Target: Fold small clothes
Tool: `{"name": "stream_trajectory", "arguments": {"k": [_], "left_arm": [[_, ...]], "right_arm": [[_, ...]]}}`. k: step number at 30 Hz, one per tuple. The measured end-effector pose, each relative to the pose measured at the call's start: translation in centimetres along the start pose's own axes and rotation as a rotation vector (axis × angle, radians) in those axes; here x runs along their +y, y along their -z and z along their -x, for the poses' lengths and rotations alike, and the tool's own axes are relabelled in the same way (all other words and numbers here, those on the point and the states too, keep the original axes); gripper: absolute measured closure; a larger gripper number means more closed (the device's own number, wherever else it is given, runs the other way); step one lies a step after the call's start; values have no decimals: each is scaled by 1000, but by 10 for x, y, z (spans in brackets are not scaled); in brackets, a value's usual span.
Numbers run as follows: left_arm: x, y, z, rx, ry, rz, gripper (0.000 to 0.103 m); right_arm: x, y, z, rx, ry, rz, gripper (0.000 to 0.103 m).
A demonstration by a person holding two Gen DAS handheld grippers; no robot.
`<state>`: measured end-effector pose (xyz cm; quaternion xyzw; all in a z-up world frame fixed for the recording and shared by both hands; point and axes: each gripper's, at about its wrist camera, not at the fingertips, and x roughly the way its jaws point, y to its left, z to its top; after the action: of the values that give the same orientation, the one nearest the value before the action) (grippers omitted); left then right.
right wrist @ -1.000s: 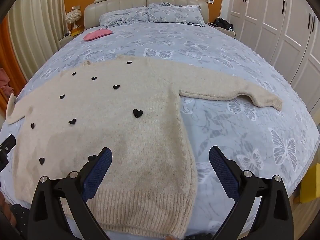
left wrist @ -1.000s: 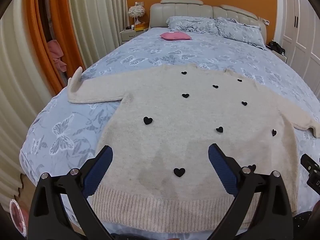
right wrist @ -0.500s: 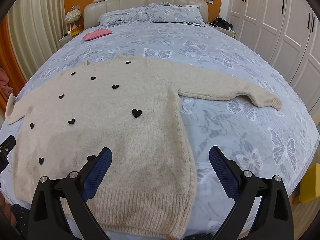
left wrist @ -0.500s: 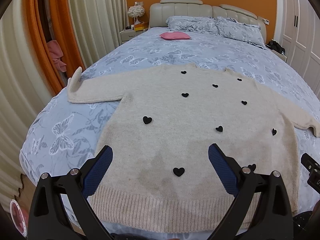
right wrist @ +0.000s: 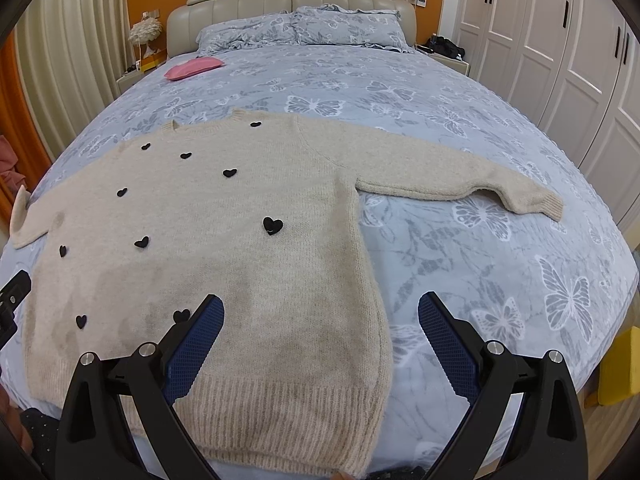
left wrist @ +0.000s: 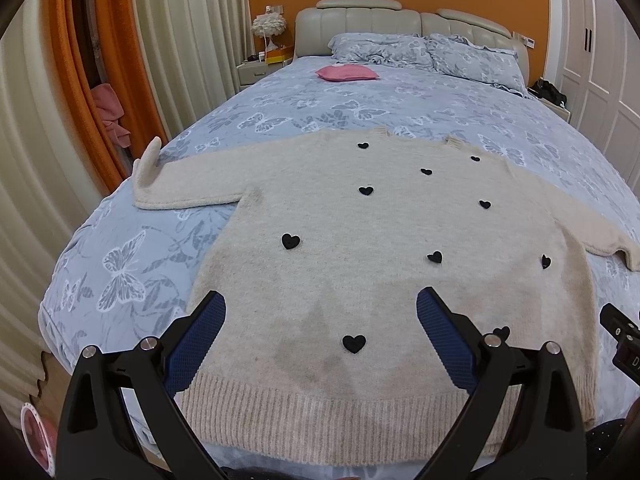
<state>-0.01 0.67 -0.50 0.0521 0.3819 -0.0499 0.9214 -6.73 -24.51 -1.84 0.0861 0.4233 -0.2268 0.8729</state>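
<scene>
A cream knit sweater (left wrist: 360, 272) with small black hearts lies flat, front up, on the bed, sleeves spread out to both sides; it also shows in the right wrist view (right wrist: 224, 264). Its ribbed hem is at the near edge of the bed. My left gripper (left wrist: 320, 312) is open and empty above the hem's left half. My right gripper (right wrist: 320, 316) is open and empty above the hem's right corner. The left sleeve's cuff (left wrist: 148, 160) sticks up. The right sleeve (right wrist: 480, 188) lies flat.
The bed (left wrist: 132, 264) has a blue butterfly cover. A pink cushion (left wrist: 346, 73) and pillows (right wrist: 296, 28) lie at the headboard. Curtains (left wrist: 80, 120) hang on the left. White wardrobe doors (right wrist: 568, 60) stand on the right. A yellow object (right wrist: 618, 368) sits beside the bed.
Both views have shifted very slightly; the sweater sits a touch higher in the frames. Both grippers stay open and nothing has been taken hold of.
</scene>
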Motion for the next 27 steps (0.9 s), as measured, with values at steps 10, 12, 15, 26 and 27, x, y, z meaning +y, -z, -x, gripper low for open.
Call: {"name": "stream_trajectory", "arguments": {"k": [10, 12, 15, 26, 27], "left_arm": [[-2, -1, 0, 0, 4, -6, 9], [-2, -1, 0, -1, 3, -5, 9], [-2, -1, 1, -1, 3, -5, 9], [-7, 0, 1, 1, 18, -21, 9], [-7, -1, 1, 1, 18, -22, 9]], "right_arm": [[0, 0, 0, 0, 1, 0, 7], [0, 0, 0, 0, 1, 1, 7], [0, 0, 0, 0, 1, 1, 7], [0, 0, 0, 0, 1, 1, 7], [0, 0, 0, 1, 1, 1, 7]]}}
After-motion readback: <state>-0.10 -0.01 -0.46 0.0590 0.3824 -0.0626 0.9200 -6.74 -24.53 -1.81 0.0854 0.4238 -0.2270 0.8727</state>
